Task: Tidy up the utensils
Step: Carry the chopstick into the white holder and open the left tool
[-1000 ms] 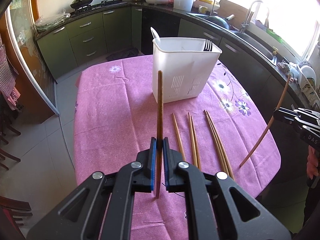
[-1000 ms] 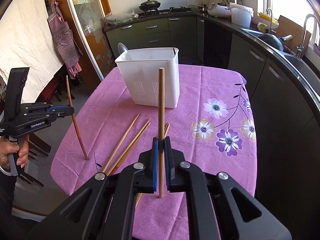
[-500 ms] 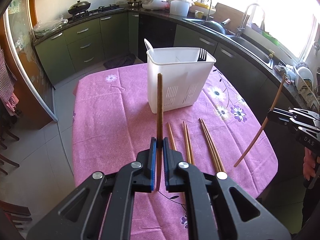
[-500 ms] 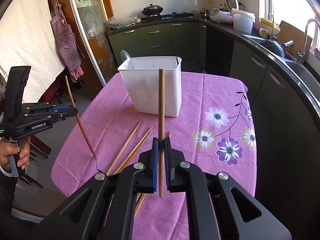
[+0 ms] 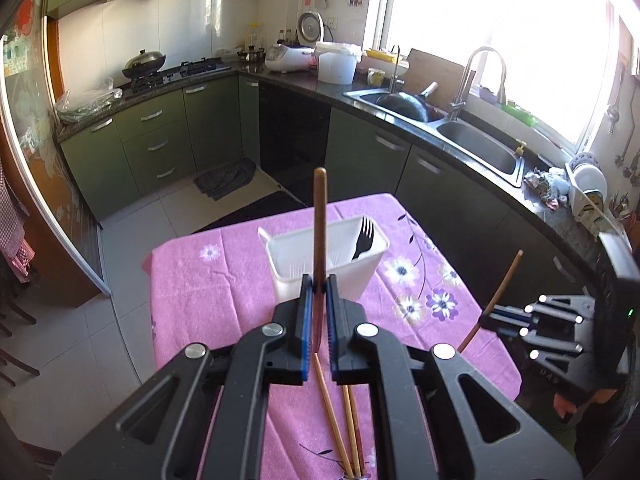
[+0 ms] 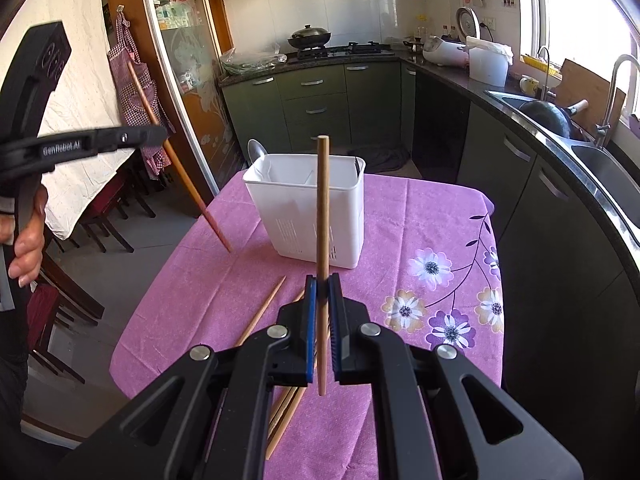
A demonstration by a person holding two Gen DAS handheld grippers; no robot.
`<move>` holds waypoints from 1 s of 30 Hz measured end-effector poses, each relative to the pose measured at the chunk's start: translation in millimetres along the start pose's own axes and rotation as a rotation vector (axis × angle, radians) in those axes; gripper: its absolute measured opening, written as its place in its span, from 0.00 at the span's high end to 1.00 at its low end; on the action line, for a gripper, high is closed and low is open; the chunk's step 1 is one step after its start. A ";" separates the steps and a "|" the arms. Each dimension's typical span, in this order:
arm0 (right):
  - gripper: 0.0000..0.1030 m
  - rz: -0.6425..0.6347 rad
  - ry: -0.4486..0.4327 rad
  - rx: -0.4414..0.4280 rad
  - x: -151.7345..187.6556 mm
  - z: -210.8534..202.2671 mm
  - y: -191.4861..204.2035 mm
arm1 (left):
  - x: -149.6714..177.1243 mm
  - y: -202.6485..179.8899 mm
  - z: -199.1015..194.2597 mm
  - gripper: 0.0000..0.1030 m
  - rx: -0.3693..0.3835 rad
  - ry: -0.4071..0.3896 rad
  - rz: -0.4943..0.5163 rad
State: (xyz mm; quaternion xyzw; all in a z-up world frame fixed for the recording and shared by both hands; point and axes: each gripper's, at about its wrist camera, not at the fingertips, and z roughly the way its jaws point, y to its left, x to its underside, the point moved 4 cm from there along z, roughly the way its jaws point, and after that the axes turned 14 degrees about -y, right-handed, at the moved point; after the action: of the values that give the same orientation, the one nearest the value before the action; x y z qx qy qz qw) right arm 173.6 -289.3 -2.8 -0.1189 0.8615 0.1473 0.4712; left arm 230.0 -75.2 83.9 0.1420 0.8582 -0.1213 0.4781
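The left gripper (image 5: 316, 284) is clamped tight on a dark brown chopstick (image 5: 320, 224), which stands nearly upright between its blue-edged pads, well above a desk (image 5: 200, 292) draped in a pink floral cloth. In the right wrist view the same gripper (image 6: 158, 136) appears at the left edge of the frame, gripped by a person's hand (image 6: 28, 240), with its chopstick (image 6: 180, 168) slanting down toward the near left part of the cloth, its tip in the air.

The right gripper (image 6: 323, 286) is likewise closed firmly on a lighter wooden chopstick (image 6: 323, 208), held upright with its lower end hanging free below the pads. Seen from the left wrist camera, that gripper (image 5: 490, 316) sits off the desk's right edge, its chopstick (image 5: 502, 292) tilted.

A white plastic utensil holder (image 6: 304, 208) stands on the desk toward its far end, in front of both grippers. It has inner dividers; a black fork (image 5: 363, 242) leans tines-up in its right end as the left camera sees it, and a spoon (image 6: 256, 150) rises at the opposite end.

Several more chopsticks (image 6: 262, 312) lie flat on the cloth between the holder and the grippers, partly hidden beneath the gripper bodies; the left view shows them (image 5: 348, 428) running lengthwise toward the camera.

Green kitchen cabinets (image 5: 160, 136) and a steel sink (image 5: 476, 144) under a bright window ring the room behind.
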 end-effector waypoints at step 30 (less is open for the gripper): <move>0.93 0.084 -0.218 -0.027 -110.9 -10.4 -18.2 | 5.8 -0.5 98.9 0.78 -0.068 0.137 0.016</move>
State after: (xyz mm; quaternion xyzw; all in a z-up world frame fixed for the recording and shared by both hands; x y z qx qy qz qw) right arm 230.4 -302.6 93.9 -0.0725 0.8073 0.1905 0.5538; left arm 304.7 -109.0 28.3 0.1404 0.8913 -0.0786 0.4238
